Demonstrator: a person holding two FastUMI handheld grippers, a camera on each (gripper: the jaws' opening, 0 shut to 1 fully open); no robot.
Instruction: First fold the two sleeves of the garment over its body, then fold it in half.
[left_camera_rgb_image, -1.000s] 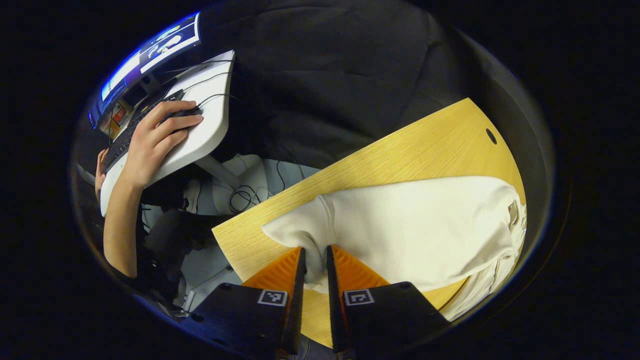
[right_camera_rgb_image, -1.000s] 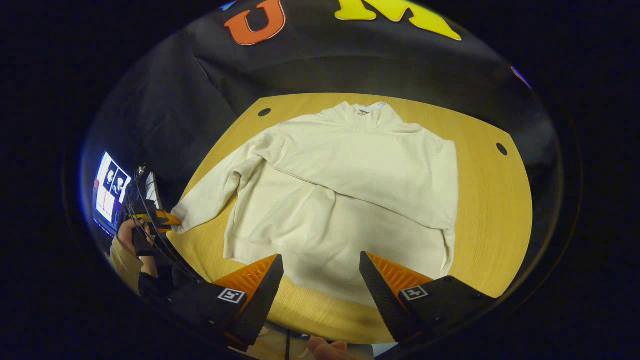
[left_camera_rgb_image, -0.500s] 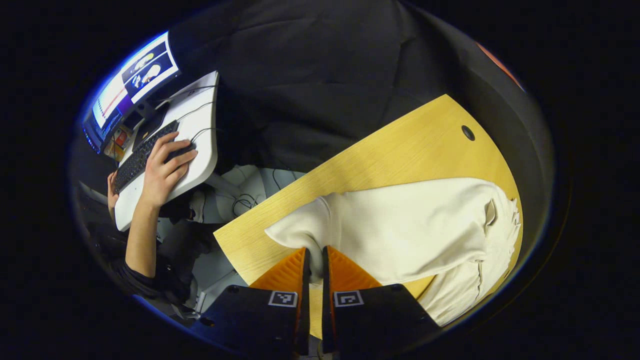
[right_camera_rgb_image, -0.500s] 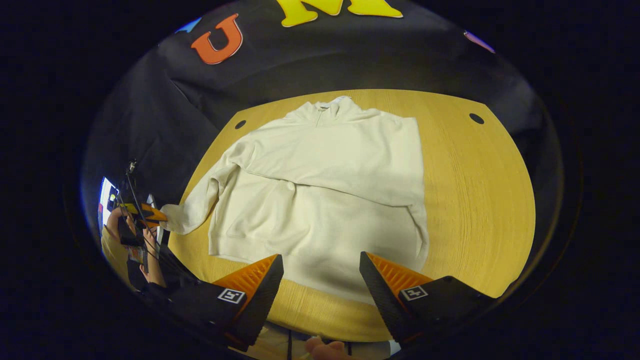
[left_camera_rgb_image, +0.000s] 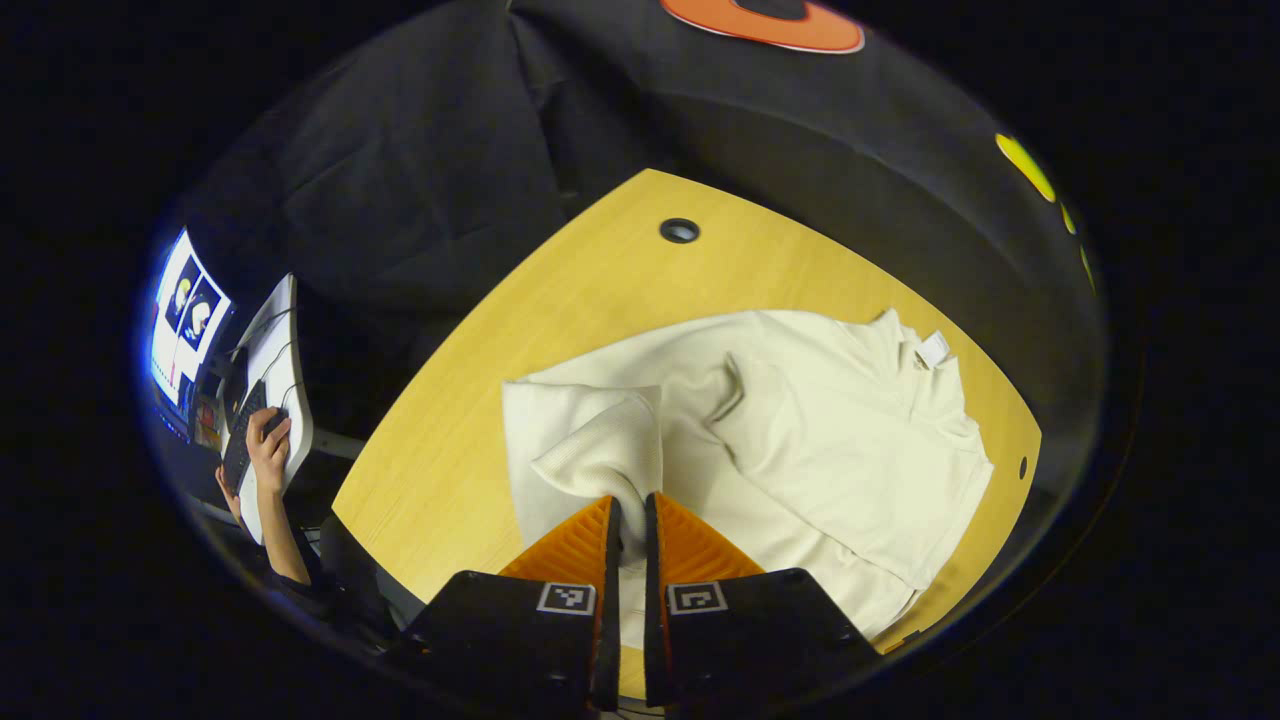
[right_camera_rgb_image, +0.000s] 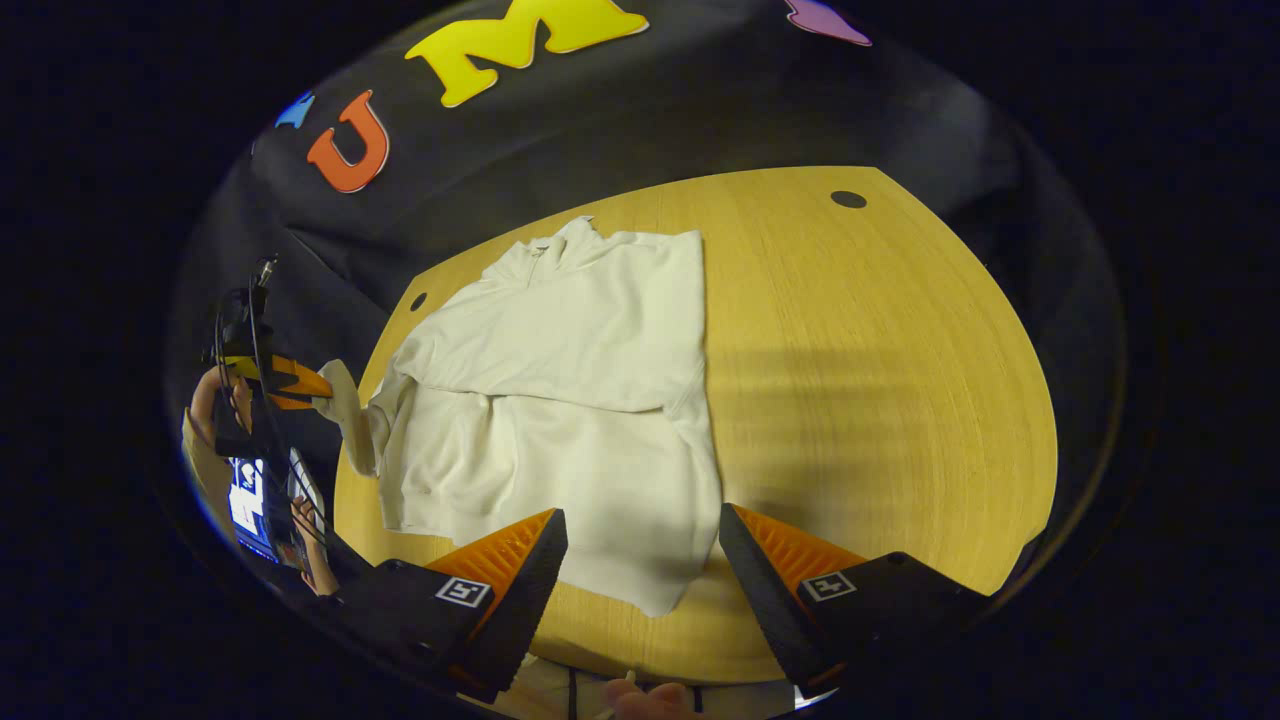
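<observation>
You have one cream garment on the wooden surface, two tools, and two cable holes in that surface in the right gripper view. One sleeve lies folded across the garment's chest; the other sleeve has its cuff pinched between the closed fingers of your left tool, lifted over the garment's edge. Your right tool hangs with fingers spread, gripping nothing, above the hem. The right gripper view shows your left tool from outside; the left gripper view shows the collar tag.
</observation>
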